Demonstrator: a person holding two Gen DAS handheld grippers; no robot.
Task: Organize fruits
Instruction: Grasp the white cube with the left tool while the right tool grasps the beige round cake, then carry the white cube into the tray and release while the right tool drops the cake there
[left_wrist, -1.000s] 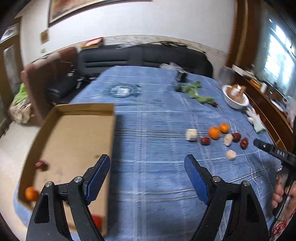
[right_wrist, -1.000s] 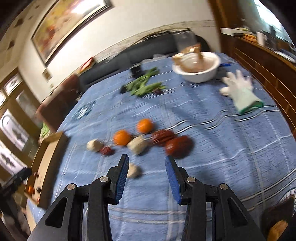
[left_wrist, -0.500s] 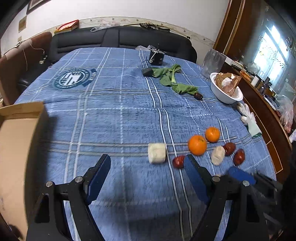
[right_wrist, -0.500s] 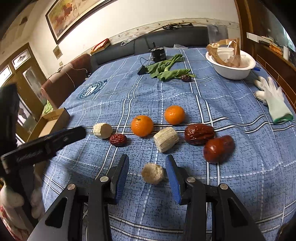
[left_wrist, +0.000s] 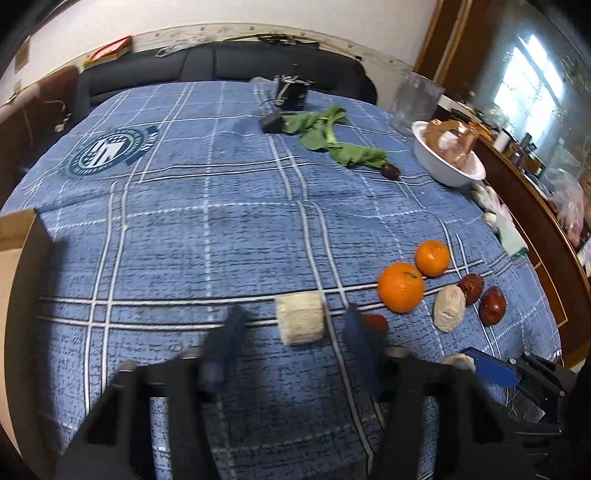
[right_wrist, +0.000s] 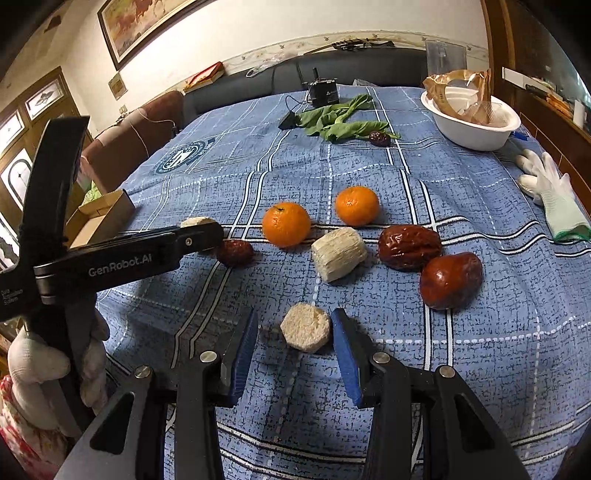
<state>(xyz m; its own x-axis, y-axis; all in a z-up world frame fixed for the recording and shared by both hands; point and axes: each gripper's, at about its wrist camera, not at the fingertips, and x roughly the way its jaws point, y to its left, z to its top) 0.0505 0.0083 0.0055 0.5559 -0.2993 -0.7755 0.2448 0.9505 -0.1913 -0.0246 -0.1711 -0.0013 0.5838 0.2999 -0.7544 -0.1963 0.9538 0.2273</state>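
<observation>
While checked blue cloth (left_wrist: 221, 229) covers table | left tongs (left_wrist: 293, 341) closing, unclamped | right tongs (right_wrist: 295, 341) released

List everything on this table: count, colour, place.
oranges: 2, orange, mid-table
greens: 1, green, far side
dates: 4, dark red, three by the oranges, one by the greens
pale chunks: 3, cream, scattered around the oranges
bowl: 1, white, far right
glove: 1 or 2, white, right edge
cardboard box: 1, brown, left edge
tablecloth: 1, blue plaid, underneath
left gripper: 1, black, blue pads, closing around a chunk, not touching
right gripper: 1, black, blue pads, open around a chunk
</observation>
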